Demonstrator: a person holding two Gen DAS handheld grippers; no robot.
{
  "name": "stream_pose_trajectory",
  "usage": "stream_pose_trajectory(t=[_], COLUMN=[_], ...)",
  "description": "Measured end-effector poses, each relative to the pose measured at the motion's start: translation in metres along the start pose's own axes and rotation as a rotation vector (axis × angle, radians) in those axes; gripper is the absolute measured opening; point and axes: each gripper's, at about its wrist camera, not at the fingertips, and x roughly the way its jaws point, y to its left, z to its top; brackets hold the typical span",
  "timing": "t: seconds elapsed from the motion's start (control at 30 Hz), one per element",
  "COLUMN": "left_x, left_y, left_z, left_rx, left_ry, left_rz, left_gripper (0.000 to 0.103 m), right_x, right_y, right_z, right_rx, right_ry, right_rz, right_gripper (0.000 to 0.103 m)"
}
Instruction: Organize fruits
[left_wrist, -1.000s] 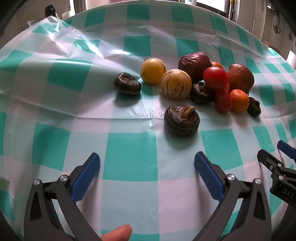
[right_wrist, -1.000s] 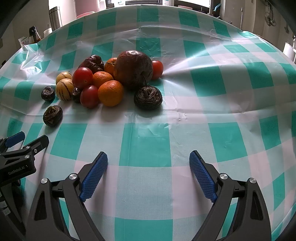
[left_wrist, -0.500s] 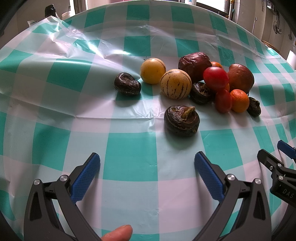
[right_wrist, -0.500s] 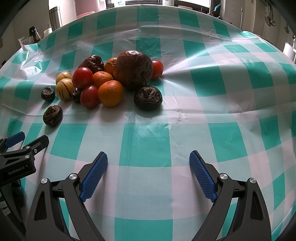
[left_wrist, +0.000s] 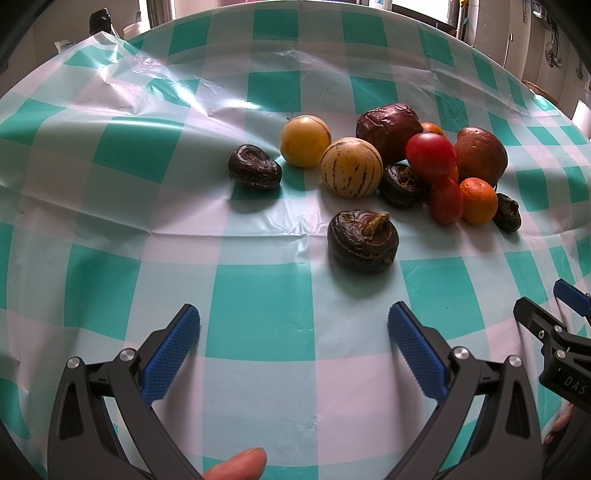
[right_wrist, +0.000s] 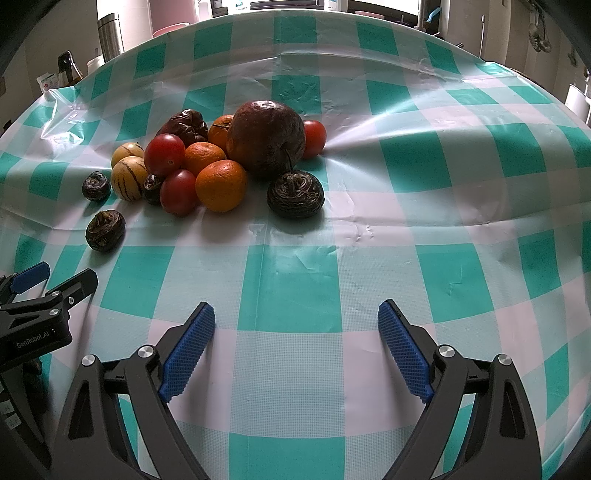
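Note:
A cluster of fruit lies on a teal-and-white checked tablecloth. In the left wrist view a dark wrinkled fruit lies nearest, ahead of my open, empty left gripper. Behind it are a striped yellow melon, a plain yellow fruit, another dark fruit, red tomatoes and an orange. In the right wrist view my right gripper is open and empty, well short of a dark wrinkled fruit, an orange and a large dark-red fruit.
The left gripper's body shows at the left edge of the right wrist view; the right gripper's tip shows at the right of the left wrist view. A steel flask and bottles stand beyond the table's far left edge.

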Motion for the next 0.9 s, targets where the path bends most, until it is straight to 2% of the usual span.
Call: stream_pose_trajectory(t=[0.23, 0.43, 0.9], left_x=[0.000, 0.000, 0.000], left_y=[0.000, 0.000, 0.000], left_z=[0.000, 0.000, 0.000], left_rx=[0.000, 0.000, 0.000], left_ry=[0.000, 0.000, 0.000], left_rz=[0.000, 0.000, 0.000], left_gripper=[0.102, 0.102, 0.102], right_x=[0.000, -0.002, -0.005], right_y=[0.002, 0.016, 0.019], right_z=[-0.001, -0.001, -0.003], right_rx=[-0.007, -0.055, -0.079], right_ry=[-0.002, -0.024, -0.036], right_rz=[-0.012, -0.080, -0.124], right_gripper=[0.087, 0.087, 0.087])
